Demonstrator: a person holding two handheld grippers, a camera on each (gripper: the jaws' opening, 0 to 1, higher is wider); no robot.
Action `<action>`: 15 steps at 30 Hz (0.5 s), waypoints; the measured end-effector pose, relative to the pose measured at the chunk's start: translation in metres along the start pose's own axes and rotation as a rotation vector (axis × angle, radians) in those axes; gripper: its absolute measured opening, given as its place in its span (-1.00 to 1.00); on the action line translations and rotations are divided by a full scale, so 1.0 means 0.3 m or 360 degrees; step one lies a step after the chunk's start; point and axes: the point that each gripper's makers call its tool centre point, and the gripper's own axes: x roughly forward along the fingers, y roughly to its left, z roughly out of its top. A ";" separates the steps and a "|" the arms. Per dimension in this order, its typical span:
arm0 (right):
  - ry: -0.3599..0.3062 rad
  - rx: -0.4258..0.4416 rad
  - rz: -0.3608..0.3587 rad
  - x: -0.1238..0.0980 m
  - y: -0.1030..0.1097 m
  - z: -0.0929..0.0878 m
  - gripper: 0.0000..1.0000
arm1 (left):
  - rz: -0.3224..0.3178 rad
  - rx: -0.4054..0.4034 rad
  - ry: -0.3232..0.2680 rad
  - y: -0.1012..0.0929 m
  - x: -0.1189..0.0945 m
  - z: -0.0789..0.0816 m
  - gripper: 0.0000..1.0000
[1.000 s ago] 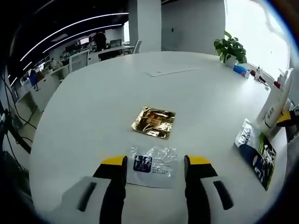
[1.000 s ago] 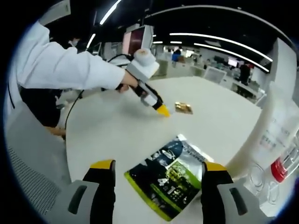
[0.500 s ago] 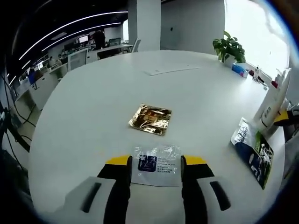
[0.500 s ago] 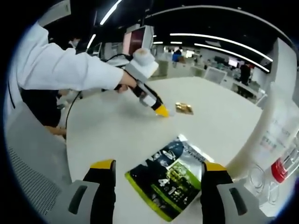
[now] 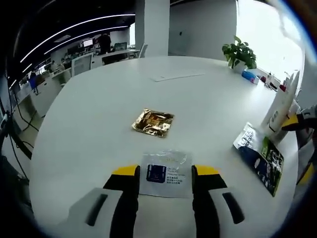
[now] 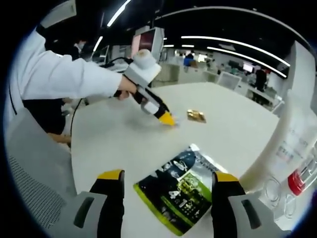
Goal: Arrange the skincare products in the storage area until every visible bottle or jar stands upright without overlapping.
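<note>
A clear sachet with a blue label (image 5: 165,174) lies flat on the white table (image 5: 99,114), between the yellow-tipped jaws of my left gripper (image 5: 166,170), which is open. Beyond it rests a gold foil sachet (image 5: 152,122). A dark green pouch (image 6: 184,191) lies flat between the jaws of my open right gripper (image 6: 168,175). Just right of the pouch a tall white bottle (image 6: 290,141) stands upright. The right gripper view also takes in the left gripper (image 6: 166,119), held by a person in a white sleeve (image 6: 59,77), and the gold foil sachet (image 6: 196,115).
A clear bottle with a red cap (image 6: 297,182) stands by the tall white bottle. In the left gripper view the dark green pouch (image 5: 260,156) and the tall white bottle (image 5: 279,106) sit at the right. A potted plant (image 5: 239,52) and a paper sheet (image 5: 178,76) lie farther back.
The left gripper's jaws have closed in a little and now flank the clear sachet more closely. Its view has drifted slightly. The right gripper has hardly moved.
</note>
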 end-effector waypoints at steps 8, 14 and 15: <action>-0.0055 0.0083 0.0064 -0.001 0.022 0.021 0.39 | -0.0069 0.0032 0.0001 -0.044 -0.013 -0.031 -0.09; -0.0036 0.0068 0.0063 0.002 0.022 0.010 0.32 | -0.0133 0.0048 0.0006 -0.079 -0.038 -0.060 -0.09; -0.0036 0.0067 0.0069 0.003 0.025 0.010 0.29 | -0.0144 0.0051 0.0003 -0.093 -0.047 -0.066 -0.09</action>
